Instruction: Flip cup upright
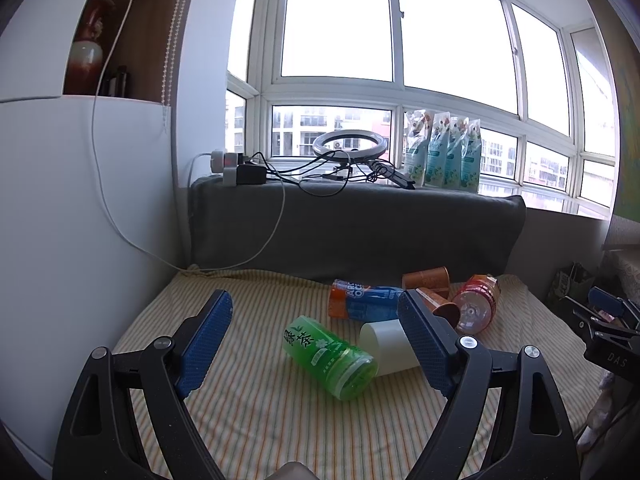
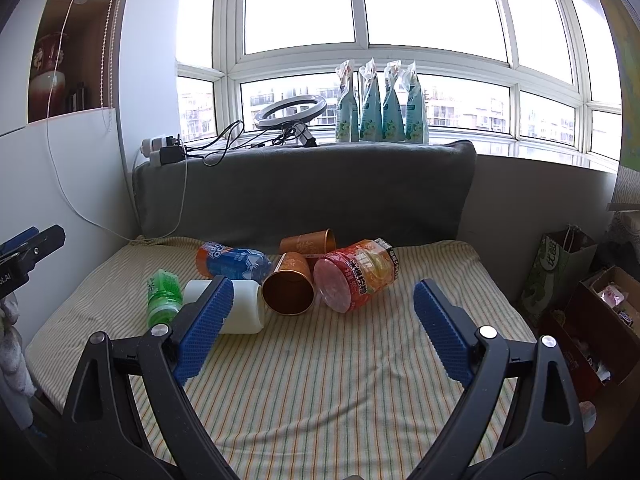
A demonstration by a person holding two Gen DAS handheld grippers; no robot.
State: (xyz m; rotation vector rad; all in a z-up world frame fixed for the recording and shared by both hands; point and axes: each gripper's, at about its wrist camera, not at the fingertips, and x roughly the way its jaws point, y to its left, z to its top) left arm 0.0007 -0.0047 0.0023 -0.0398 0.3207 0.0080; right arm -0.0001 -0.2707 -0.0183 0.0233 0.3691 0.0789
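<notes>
Both tongs spread wide, nothing held: left gripper (image 1: pixel 316 340), right gripper (image 2: pixel 324 320), hovering above striped cloth (image 2: pixel 320 380).

Target taken as nearer copper cup (image 2: pixel 289 285), on its side, mouth facing camera, at 12 o'clock from right gripper in right wrist view. Second copper cup (image 2: pixel 308 242) also tipped, just behind at 12. Unclear which is meant; nearer one assumed.

Handling, judged: light, thin-walled, rigid but dentable, smooth and likely slippery; prone to rolling on soft cloth. Best hold across side wall near mid-height, jaws off the rim, moderate squeeze.

Neighbours: red jar (image 2: pixel 356 276) touching at 3 o'clock; white cup (image 2: pixel 244 308) just beside at 9; blue-orange bottle (image 2: pixel 230 262) at 10; green bottle (image 2: pixel 162 292) farther at 9. Tight clearance both sides.
</notes>
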